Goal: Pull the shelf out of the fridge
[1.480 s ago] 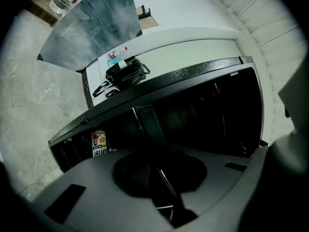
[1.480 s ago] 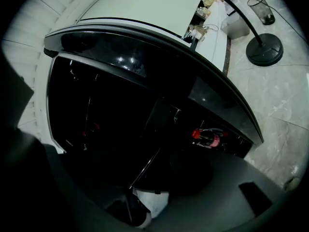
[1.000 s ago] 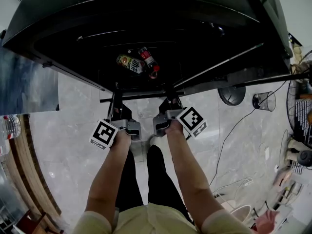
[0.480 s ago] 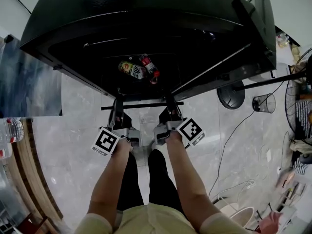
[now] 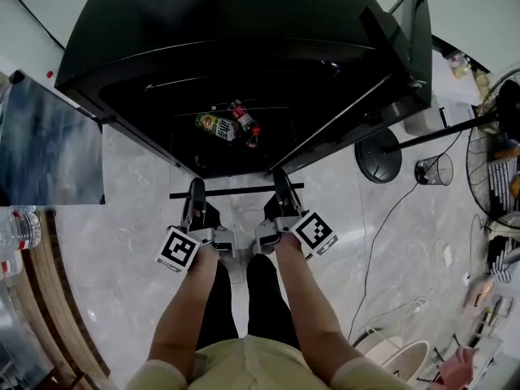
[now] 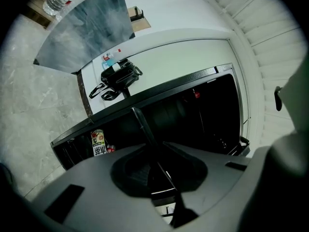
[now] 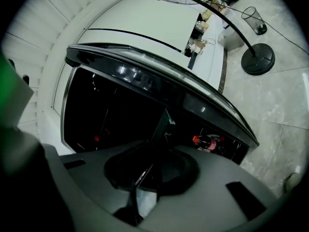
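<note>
Two grippers are at work, one in each hand. The left gripper (image 5: 196, 192) has its jaws drawn narrow onto the front edge of the shelf (image 5: 237, 191). The right gripper (image 5: 282, 187) grips the same edge further along; its jaws have just been closing, and that edge stands between them. The two are set side by side and apart on the shelf's one dark front bar, and each carries one marker cube, two in all. The left hand (image 5: 205, 240) and right hand (image 5: 284, 238) hold them from behind with forearms stretched forward. The bar lies level, just outside the open front of the black fridge (image 5: 244, 47), above the pale marble floor (image 5: 122, 242). The pane behind it runs back into the dark interior, though how much of it remains inside is hard to judge. Deeper inside lie two drinks close together: one green-and-yellow container (image 5: 213, 125), can or carton, and one red-capped dark bottle (image 5: 244, 120). To the right, on the floor, stand one round fan base (image 5: 378, 156) and one wire basket (image 5: 431, 170). At the far left lies one clear water bottle (image 5: 18, 227).
</note>
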A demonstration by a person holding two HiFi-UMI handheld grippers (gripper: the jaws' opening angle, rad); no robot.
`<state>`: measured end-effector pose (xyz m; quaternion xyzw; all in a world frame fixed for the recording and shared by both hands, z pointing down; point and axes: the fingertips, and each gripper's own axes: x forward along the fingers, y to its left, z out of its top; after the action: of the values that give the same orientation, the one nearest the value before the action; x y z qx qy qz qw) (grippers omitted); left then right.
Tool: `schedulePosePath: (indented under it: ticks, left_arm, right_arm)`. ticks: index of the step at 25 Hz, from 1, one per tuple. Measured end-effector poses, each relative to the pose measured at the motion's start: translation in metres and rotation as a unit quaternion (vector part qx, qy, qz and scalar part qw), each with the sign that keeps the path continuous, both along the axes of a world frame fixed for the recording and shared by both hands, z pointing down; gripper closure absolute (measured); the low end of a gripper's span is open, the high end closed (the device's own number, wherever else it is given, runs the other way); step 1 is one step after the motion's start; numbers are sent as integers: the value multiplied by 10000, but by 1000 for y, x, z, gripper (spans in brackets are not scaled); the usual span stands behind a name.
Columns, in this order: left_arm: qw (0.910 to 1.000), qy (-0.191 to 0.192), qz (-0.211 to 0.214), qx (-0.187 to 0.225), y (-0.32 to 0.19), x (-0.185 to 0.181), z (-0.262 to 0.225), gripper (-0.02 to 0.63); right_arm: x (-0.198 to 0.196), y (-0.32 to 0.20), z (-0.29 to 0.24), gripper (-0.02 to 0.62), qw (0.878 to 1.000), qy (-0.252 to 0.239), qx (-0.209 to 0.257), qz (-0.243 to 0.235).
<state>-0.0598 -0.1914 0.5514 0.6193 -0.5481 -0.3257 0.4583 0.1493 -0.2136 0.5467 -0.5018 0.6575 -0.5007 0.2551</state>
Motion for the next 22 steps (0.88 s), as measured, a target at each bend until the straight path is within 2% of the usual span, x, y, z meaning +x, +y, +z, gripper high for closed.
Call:
schedulePosePath:
  ticks: [2, 4, 11, 19, 22]
  left_arm:
    - [9999, 76, 33, 88, 4, 1, -7, 545]
    - [9999, 99, 58, 6, 11, 0, -12, 545]
    - [9997, -3, 223, 88, 30, 3, -52, 545]
    - [9986, 70, 339, 411, 49, 4, -106, 545]
    - [9984, 33, 417, 372, 53, 6, -118, 544]
  right_arm:
    - [-1, 6, -8, 529, 10000, 51, 35, -3]
    - [-1, 12, -16, 529, 9999, 74, 78, 16]
    - [3, 33, -55, 528, 9995, -5, 306, 106]
    - [3, 56, -109, 527, 9979, 73, 638, 100]
    - [6, 61, -122, 525, 9978, 114, 647, 95]
